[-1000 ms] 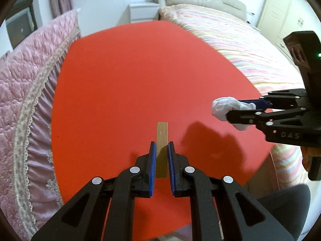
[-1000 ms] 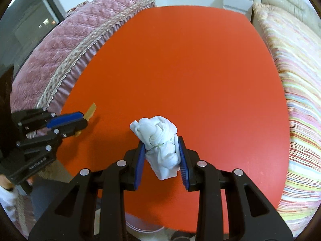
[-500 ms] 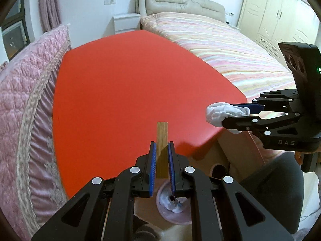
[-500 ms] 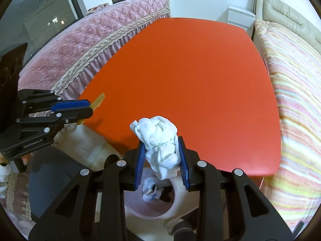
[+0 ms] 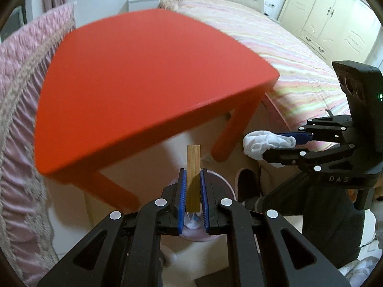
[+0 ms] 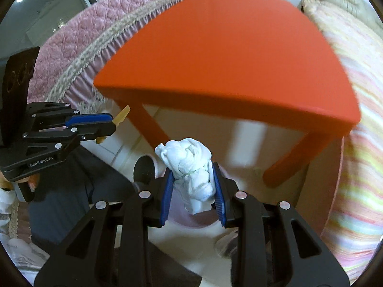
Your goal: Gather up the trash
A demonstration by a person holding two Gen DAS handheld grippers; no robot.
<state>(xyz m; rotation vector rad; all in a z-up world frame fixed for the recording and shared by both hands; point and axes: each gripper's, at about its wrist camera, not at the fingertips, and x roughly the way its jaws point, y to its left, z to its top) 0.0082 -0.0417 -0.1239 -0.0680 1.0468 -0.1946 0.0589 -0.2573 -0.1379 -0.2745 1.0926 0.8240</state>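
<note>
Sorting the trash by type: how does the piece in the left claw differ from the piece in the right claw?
The wooden strip is flat, straight and tan; the tissue wad is crumpled, bulky and white. The strip sits in the narrow gap of the left claw; the wad spreads the right claw wider. Both are clamped and held off the red table.

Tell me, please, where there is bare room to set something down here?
The whole red table top is bare, between the pink bedspread and the striped bed. It is crowded below the near edge, around the pink bin.
</note>
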